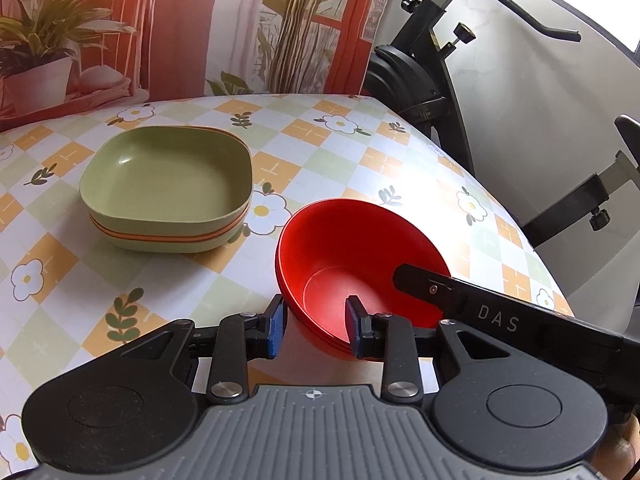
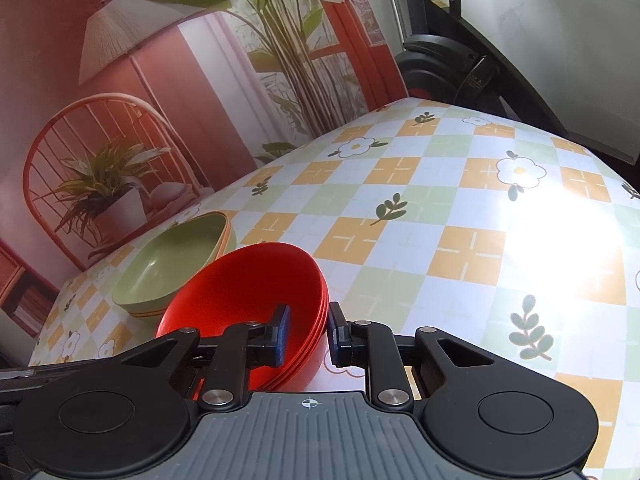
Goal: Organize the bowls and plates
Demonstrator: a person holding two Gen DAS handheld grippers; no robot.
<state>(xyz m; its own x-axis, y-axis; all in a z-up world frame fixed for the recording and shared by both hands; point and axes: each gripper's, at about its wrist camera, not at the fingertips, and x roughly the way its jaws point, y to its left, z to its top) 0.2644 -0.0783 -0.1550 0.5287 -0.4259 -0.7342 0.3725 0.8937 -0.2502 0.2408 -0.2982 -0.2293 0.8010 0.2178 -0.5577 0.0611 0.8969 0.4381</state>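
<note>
Red plastic bowls (image 1: 360, 264), a nested stack of about three, sit nearest you on the near right of the table; both claws straddle the rim from opposite sides. Left gripper (image 1: 316, 326): one pad outside the near wall, one inside the bowl, jaws apart with slack either side, not clamped. Right gripper (image 2: 307, 332): same picture on the far-right rim, one pad inside, one outside, gap visible, so not biting either; its black finger also shows across the bowl in the left wrist view.

My read: the stack is light, stiff and glossy, so likely slippery under the pads; take it by the rim wall, pads deep enough to catch all nested lips, or the lower bowls may drop out when you lift; squeeze evenly from both sides to avoid tilt.

Green square plates (image 1: 168, 188), stacked with thin orange edges between, sit further back and to the left, near the bowls but apart from them.

Tablecloth (image 1: 328, 148) is smooth checked vinyl with flowers, strong glare on the right; expect things to slide on it. Beyond: a printed backdrop (image 1: 160, 20) of plants and a red wall, and an exercise bike (image 1: 432, 76) far right.
</note>
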